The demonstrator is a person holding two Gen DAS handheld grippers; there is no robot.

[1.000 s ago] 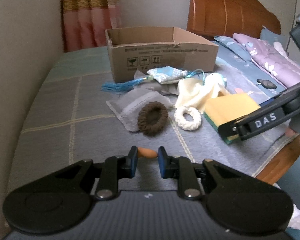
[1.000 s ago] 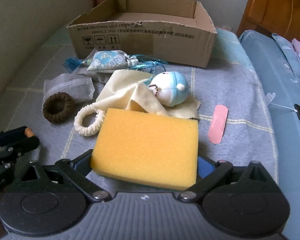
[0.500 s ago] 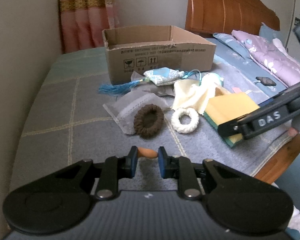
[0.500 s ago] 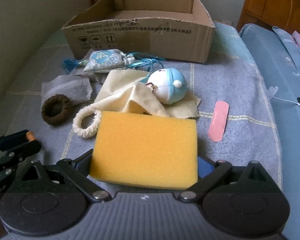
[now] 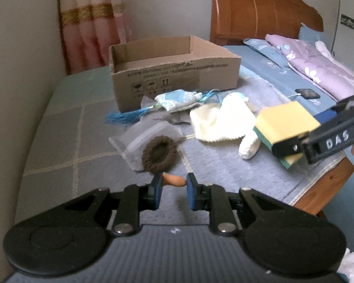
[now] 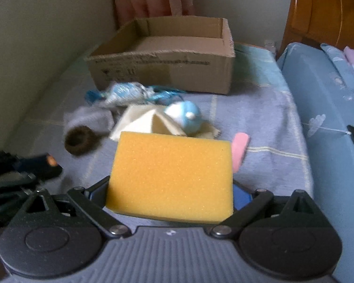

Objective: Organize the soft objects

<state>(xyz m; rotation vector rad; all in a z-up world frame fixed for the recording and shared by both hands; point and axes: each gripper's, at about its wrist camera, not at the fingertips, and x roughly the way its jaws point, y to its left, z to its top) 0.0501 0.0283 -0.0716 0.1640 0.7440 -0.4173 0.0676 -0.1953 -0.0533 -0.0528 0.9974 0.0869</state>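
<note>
My right gripper (image 6: 171, 188) is shut on a yellow sponge (image 6: 171, 176) with a green underside, held above the bed; it also shows in the left wrist view (image 5: 285, 125). My left gripper (image 5: 174, 184) is shut on a small orange soft piece (image 5: 173, 180), low over the blanket. An open cardboard box (image 5: 174, 70) stands at the back (image 6: 162, 68). In front of it lie a brown scrunchie (image 5: 159, 153), a white scrunchie (image 5: 249, 145), a cream cloth (image 5: 219, 120), a blue-white sachet with tassel (image 5: 177, 99), a blue-white round plush (image 6: 186, 118) and a pink strip (image 6: 239, 149).
A grey mesh pouch (image 5: 139, 139) lies under the brown scrunchie. A wall runs along the left. A wooden headboard (image 5: 259, 21), blue and purple bedding (image 5: 318, 70) and a black phone (image 5: 308, 93) are on the right. The wooden bed edge (image 5: 323, 186) is near right.
My right gripper has lifted the sponge up and forward toward the box; the white scrunchie is now partly hidden behind it. My left gripper has stayed shut on the orange piece and risen a little.
</note>
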